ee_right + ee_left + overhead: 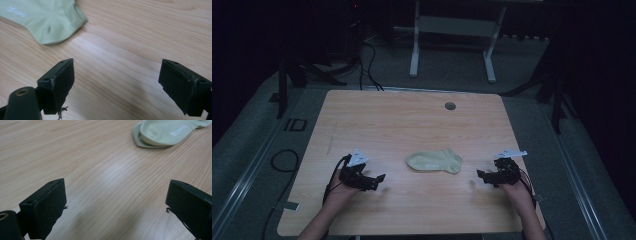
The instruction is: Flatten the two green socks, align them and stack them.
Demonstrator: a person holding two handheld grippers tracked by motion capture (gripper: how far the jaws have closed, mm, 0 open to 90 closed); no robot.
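A pale green ankle sock (434,161) lies flat near the middle of the wooden table (412,120), toe to the left, heel to the right. My left gripper (377,181) rests low on the table to the sock's left, jaws wide apart with nothing between them. In the left gripper view the sock's toe end (165,132) lies ahead at the upper right. My right gripper (482,176) sits to the sock's right, also open and holding nothing. In the right gripper view the sock's heel end (47,22) is at the upper left.
A small round grey grommet (450,106) is set in the table near its far edge. Beyond the table stands a white frame on legs (452,40). Cables (284,160) run over the grey floor at the left. Dark stands flank both sides.
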